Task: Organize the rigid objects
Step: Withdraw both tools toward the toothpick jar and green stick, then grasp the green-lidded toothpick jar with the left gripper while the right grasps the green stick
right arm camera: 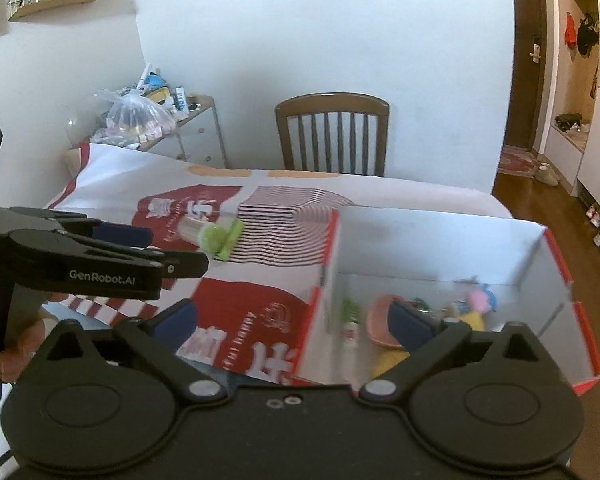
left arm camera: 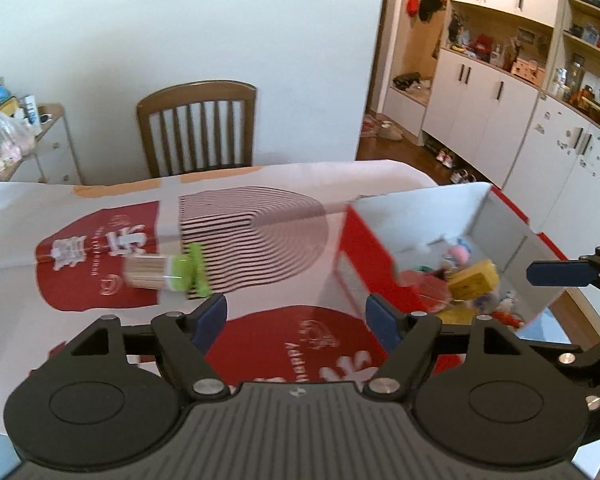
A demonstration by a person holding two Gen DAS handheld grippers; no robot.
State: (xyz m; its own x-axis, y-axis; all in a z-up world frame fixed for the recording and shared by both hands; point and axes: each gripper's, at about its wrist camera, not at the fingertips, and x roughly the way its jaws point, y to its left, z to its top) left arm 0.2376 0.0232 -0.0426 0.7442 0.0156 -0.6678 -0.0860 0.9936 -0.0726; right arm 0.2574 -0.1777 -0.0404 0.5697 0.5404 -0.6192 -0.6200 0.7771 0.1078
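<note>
On the table's red-and-white printed cloth point(left arm camera: 100, 300), the clear green-capped toothpick jar point(left arm camera: 162, 272) lies left of our wide, empty left gripper point(left arm camera: 296, 316). We should straddle it squarely, then carry it right, past our wide, empty right gripper point(right arm camera: 296, 320), into the red-and-white cardboard box point(left arm camera: 512, 216).

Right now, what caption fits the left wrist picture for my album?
Open left gripper above the tablecloth, toothpick jar lying ahead, red toy box at right.

"GenRobot.AI" stands in white on the left claw point(right arm camera: 140, 236); the tablecloth point(right arm camera: 236, 344) print is unreadable.
</note>
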